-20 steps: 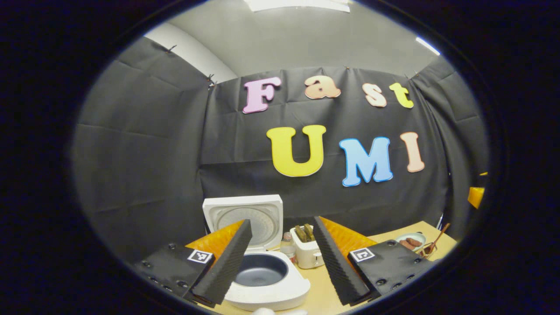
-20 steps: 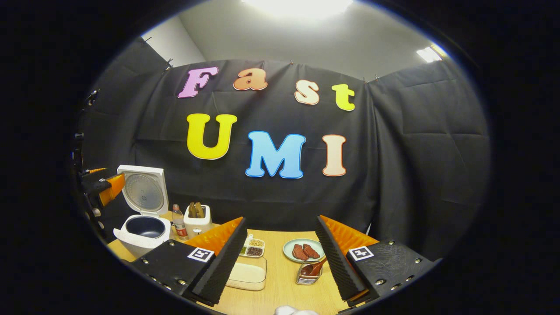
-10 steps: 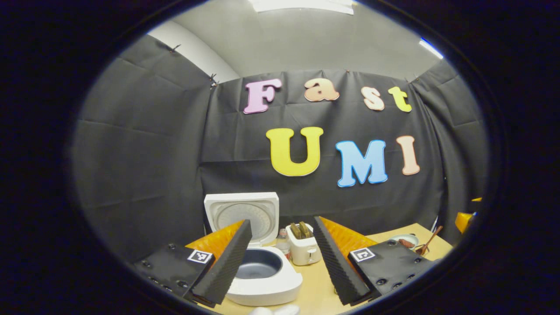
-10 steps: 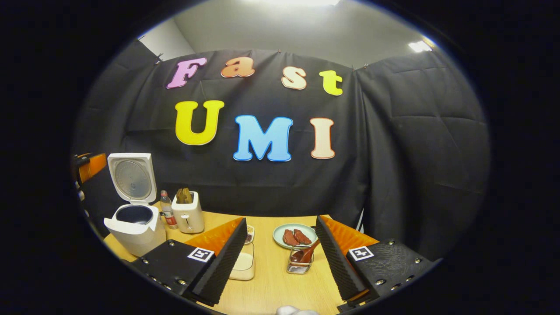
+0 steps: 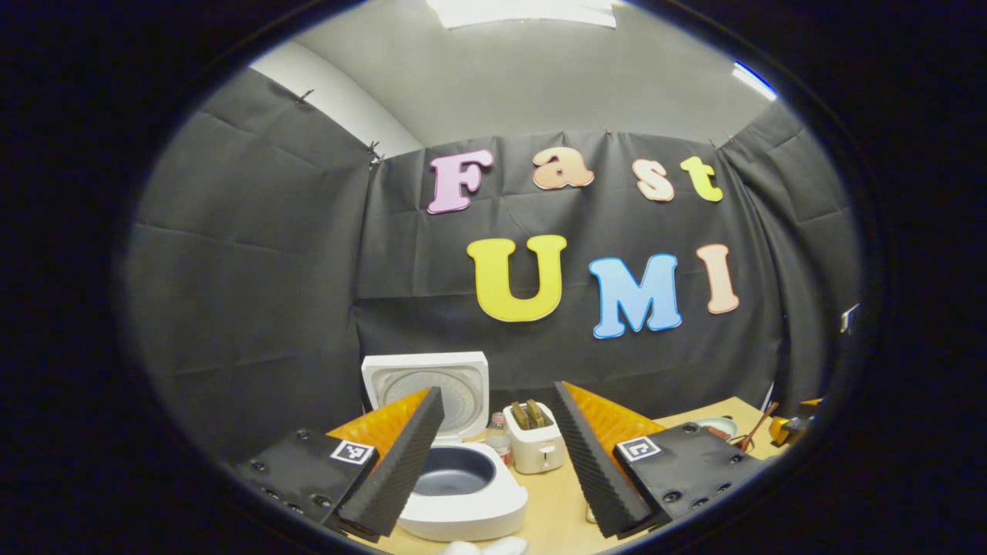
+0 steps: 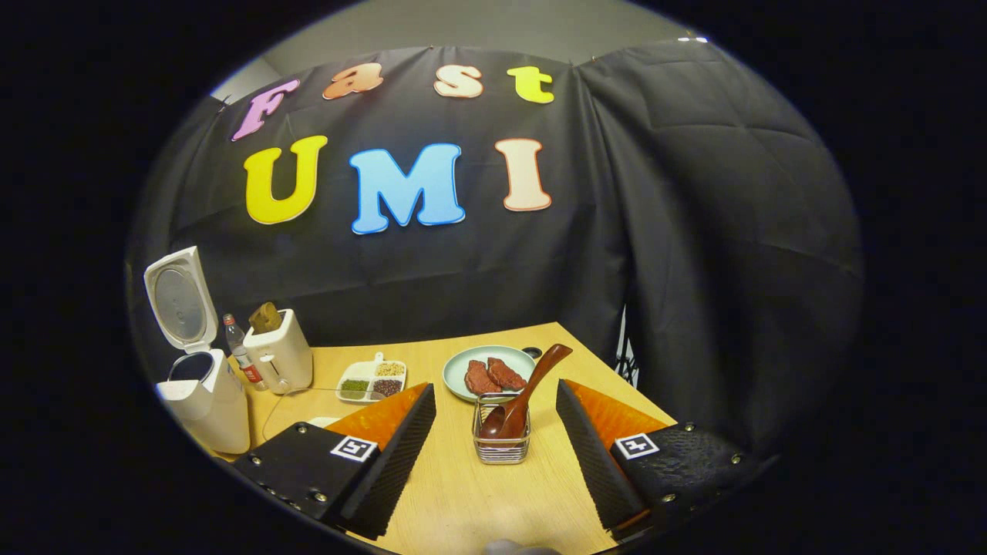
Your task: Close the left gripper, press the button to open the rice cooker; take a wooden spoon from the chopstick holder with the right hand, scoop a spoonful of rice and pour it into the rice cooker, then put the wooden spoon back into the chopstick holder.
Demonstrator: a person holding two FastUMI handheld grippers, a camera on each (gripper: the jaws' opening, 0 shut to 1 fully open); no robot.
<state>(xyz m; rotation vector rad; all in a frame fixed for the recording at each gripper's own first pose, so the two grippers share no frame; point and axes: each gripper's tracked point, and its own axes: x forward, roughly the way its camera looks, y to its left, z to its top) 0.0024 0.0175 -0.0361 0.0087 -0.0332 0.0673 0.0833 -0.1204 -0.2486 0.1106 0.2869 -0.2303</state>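
Observation:
The white rice cooker point(image 5: 470, 505) stands open, its lid point(image 5: 428, 379) upright and its dark pot empty. My left gripper point(image 5: 497, 389) hovers open just in front of it, holding nothing. The cooker point(image 6: 204, 401) also sits at the table's left end in the right gripper view. The wooden spoon point(image 6: 532, 385) leans bowl-down in the wire chopstick holder point(image 6: 501, 447), handle pointing up and right. My right gripper point(image 6: 495, 385) is open, one finger on each side of the holder, a little short of it and not touching the spoon.
A white toaster point(image 6: 281, 354) and a small bottle point(image 6: 240, 358) stand right of the cooker. A divided dish of grains point(image 6: 374, 379) and a plate of meat point(image 6: 490, 374) lie mid-table. A pale container's edge point(image 6: 322, 422) peeks past the right gripper's left finger. The table's right corner is close.
My right gripper has tilted down and swung right, bringing the holder and spoon between its fingers and nearer. The left gripper has drawn back slightly from the open cooker.

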